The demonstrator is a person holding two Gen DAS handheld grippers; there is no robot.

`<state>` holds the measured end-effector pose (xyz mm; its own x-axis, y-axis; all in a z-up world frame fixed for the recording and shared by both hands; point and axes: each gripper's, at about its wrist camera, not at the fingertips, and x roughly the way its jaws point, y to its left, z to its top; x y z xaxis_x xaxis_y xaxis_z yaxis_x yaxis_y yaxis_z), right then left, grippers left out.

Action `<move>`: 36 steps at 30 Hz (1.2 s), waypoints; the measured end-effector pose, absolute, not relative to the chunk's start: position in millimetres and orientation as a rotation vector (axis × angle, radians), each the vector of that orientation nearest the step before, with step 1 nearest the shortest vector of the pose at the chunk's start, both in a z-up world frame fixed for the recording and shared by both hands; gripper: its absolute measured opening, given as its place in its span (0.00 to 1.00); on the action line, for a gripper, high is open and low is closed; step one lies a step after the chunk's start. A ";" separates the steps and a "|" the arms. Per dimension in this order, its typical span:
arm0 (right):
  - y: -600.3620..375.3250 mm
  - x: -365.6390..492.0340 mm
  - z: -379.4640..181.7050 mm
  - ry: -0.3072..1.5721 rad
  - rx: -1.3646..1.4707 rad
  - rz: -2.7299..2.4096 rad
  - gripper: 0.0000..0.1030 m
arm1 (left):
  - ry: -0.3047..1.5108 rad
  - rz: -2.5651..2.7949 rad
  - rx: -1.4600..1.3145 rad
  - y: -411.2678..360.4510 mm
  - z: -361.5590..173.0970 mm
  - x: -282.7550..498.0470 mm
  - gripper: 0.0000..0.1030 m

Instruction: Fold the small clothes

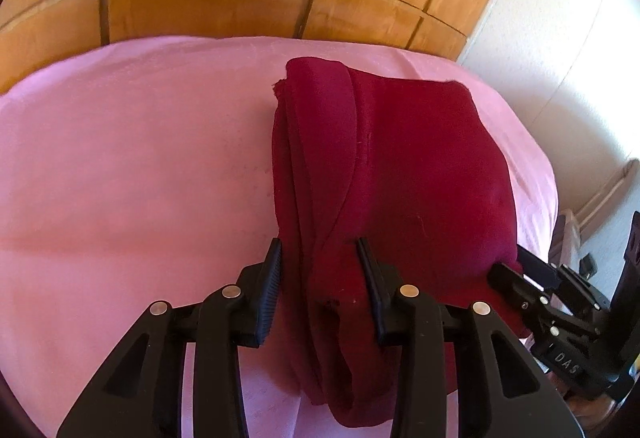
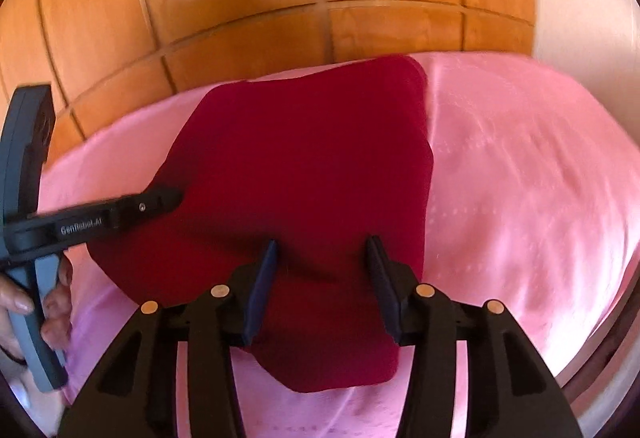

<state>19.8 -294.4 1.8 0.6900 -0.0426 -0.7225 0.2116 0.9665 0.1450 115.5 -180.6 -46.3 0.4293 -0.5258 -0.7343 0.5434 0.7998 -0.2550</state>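
Wooden wardrobe (image 1: 224,2): backdrop, panelled, behind the bed. Bed (image 1: 120,166): pink sheet, carrying the garment. Dark red garment (image 1: 400,166): lying on the sheet, already folded into layered rectangle; judged mid-task, further fold or tidying likely left. Left hand-held gripper (image 1: 319,250): jaws parted, straddling the garment's near-left edge, not clenched. Right hand-held gripper (image 2: 322,250): jaws parted over near edge, nothing pinched. Containers: none in view.
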 end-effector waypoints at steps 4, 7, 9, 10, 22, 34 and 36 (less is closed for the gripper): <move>-293.9 22.3 5.5 0.822 0.213 -0.149 0.45 | 0.909 -0.666 0.043 -180.7 -45.5 115.0 0.35; -292.7 25.8 10.7 0.843 0.213 -0.145 0.48 | 0.914 -0.654 0.032 -182.2 -45.8 117.2 0.35; -294.9 28.2 12.0 0.856 0.228 -0.133 0.53 | 0.915 -0.648 0.019 -181.2 -44.1 116.6 0.35; -296.2 27.8 14.5 0.864 0.236 -0.126 0.54 | 0.907 -0.640 0.012 -179.9 -41.1 115.2 0.35; -321.5 46.3 75.1 0.787 0.279 -0.163 0.60 | 0.866 -0.611 0.018 -180.8 -27.3 110.4 0.36; -317.1 106.1 12.8 0.945 0.219 -0.181 0.63 | 0.874 -0.617 0.023 -180.7 -45.0 113.8 0.42; -317.1 103.1 11.9 0.924 0.217 -0.176 0.64 | 0.863 -0.618 0.017 -179.6 -47.0 112.0 0.42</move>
<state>103.1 -317.1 11.9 0.5913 -0.0567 -0.8044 0.2424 0.9639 0.1102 112.0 -179.6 -47.0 0.4876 -0.5016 -0.7146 0.5153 0.8261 -0.2282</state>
